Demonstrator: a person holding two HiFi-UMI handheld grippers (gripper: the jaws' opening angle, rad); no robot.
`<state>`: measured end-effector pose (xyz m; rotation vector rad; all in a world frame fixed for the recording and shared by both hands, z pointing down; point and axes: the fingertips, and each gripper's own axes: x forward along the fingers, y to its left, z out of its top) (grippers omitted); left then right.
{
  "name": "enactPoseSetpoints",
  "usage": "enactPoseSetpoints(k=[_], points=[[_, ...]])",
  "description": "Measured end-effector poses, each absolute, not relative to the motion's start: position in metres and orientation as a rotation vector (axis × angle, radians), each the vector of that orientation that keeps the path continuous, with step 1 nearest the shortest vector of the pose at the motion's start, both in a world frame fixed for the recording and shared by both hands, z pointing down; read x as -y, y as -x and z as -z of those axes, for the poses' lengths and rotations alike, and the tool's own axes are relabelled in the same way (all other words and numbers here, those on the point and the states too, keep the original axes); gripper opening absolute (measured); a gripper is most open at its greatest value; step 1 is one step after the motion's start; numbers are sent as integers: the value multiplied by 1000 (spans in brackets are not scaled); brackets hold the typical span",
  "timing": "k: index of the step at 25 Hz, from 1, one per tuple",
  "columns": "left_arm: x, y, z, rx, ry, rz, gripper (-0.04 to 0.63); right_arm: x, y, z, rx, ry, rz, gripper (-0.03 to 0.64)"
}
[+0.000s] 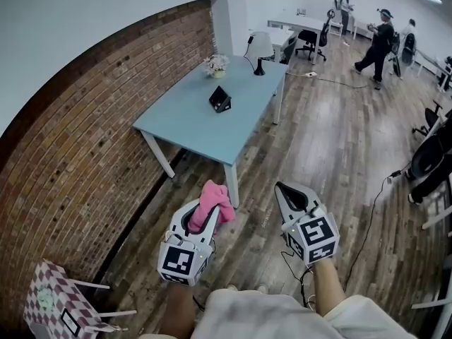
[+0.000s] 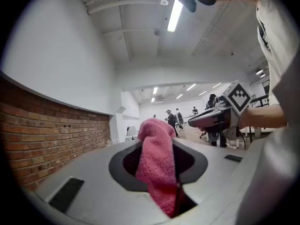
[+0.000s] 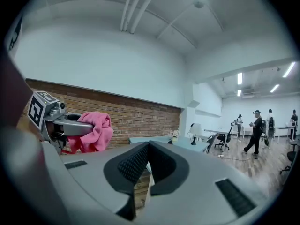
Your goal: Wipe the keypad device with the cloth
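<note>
Head view: the left claw (image 1: pixel 207 221) is clamped on a pink cloth (image 1: pixel 215 200), which bunches up out of its tip. The right claw (image 1: pixel 282 189) is held beside it, pointing forward, pressed closed and empty. Both hang over the wooden floor (image 1: pixel 318 140), well apart from the pale blue table (image 1: pixel 212 133) by the brick wall (image 1: pixel 85 140). The keypad (image 1: pixel 220 99), small and dark, stands near the middle of that table, with a lamp (image 1: pixel 260 46) and flowers (image 1: pixel 216 65) at the far end. People (image 1: pixel 378 44) are busy at the far side of the room.

Left gripper view: the cloth fills the gap between the jaws and hangs down through the slot, so the grip looks firm. The right claw shows off to the right. The keypad is not in sight here.

Right gripper view: the two ridged jaws meet, with nothing between them. The left claw with its cloth sits at the left edge, and the table and lamp show far ahead past the jaws.

Progress, as I judge it: the cloth is in hand, and that is all that is done. No wiping has begun, since nothing touches the keypad. What is left is to walk up to the table, bring the cloth down on the keypad, perhaps steady it with the free right claw, and rub it over.
</note>
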<state>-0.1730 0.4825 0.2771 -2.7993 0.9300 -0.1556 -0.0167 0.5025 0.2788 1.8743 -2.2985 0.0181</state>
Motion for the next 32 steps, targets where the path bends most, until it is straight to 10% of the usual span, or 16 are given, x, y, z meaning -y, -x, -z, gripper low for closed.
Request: enactPoseSetpoints(k=[32], points=[[-384, 131, -313, -1036, 2806, 200, 138, -394, -35, -316, 2368, -1803, -128, 7]])
